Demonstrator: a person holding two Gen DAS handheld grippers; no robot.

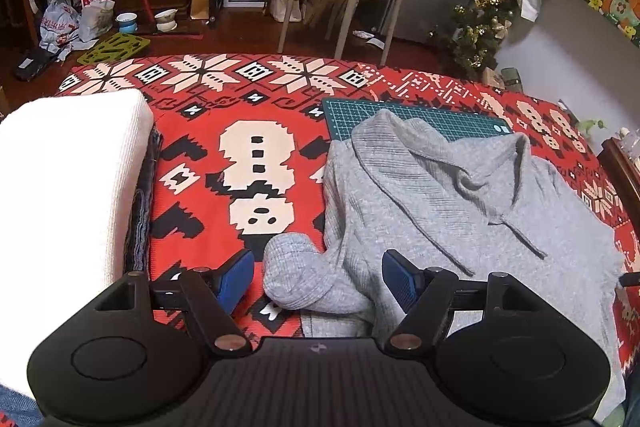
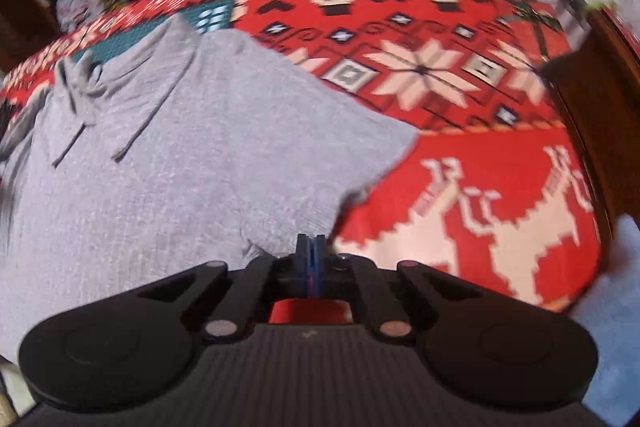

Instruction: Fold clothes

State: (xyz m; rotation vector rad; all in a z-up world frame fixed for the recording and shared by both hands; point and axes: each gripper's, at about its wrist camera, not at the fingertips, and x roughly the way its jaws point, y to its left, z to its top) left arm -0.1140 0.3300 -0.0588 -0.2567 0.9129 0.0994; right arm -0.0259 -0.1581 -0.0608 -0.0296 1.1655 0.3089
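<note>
Grey hoodie (image 1: 460, 195) lies flat, centre-desk. We hold left claw (image 1: 318, 279) spread around its sleeve cuff (image 1: 296, 267); right claw (image 2: 310, 255) pressed together at the hem, 6 o'clock. Risk: thin pinch slips, fold skews.

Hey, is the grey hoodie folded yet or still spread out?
Mostly spread: the grey hoodie lies open with hood and drawstrings showing; only one sleeve is bunched.
</note>
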